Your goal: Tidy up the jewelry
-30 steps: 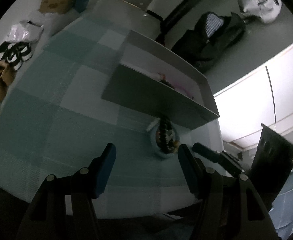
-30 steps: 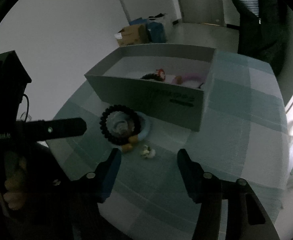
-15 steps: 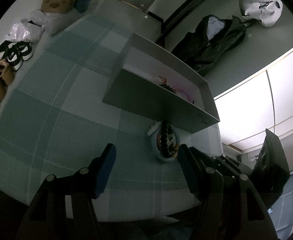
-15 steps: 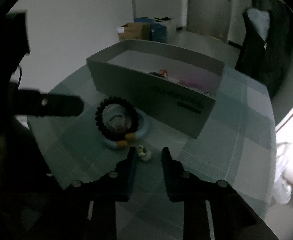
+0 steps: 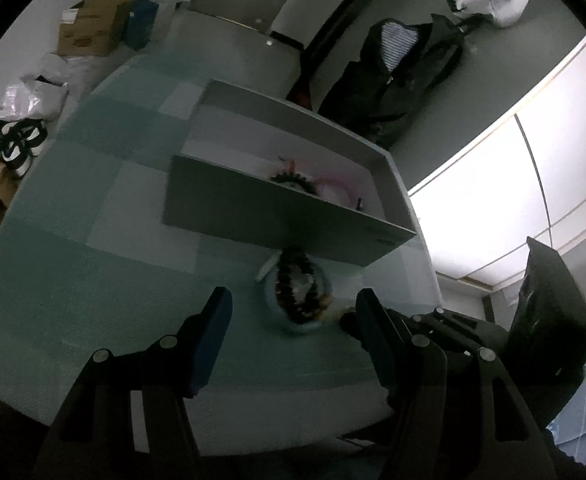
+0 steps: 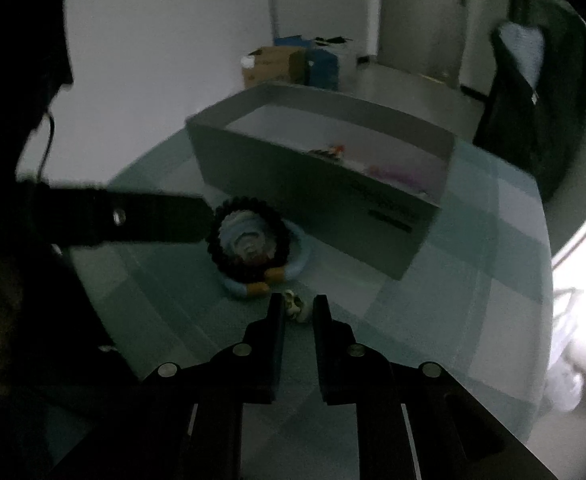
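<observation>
The right gripper (image 6: 298, 307) has just closed its jaws on the small pale trinket (image 6: 294, 305). The left gripper (image 5: 293, 312) stands open and empty. That tiny piece could slip out when lifted.

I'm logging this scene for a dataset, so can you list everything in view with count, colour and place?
Open grey cardboard box: one, grey, on the checked teal tablecloth; dark beads and pink pieces inside.
Dark beaded bracelet: one, black with amber beads, lying on the pale blue ring in front of the box.
Small pale trinket: one, whitish, on the cloth beside the ring.
Brown carton: one, floor by the wall.
Dark jacket: one, black, beyond the table.
Left claw: open, near the ring.
Right claw: jaws just closed around the trinket.
</observation>
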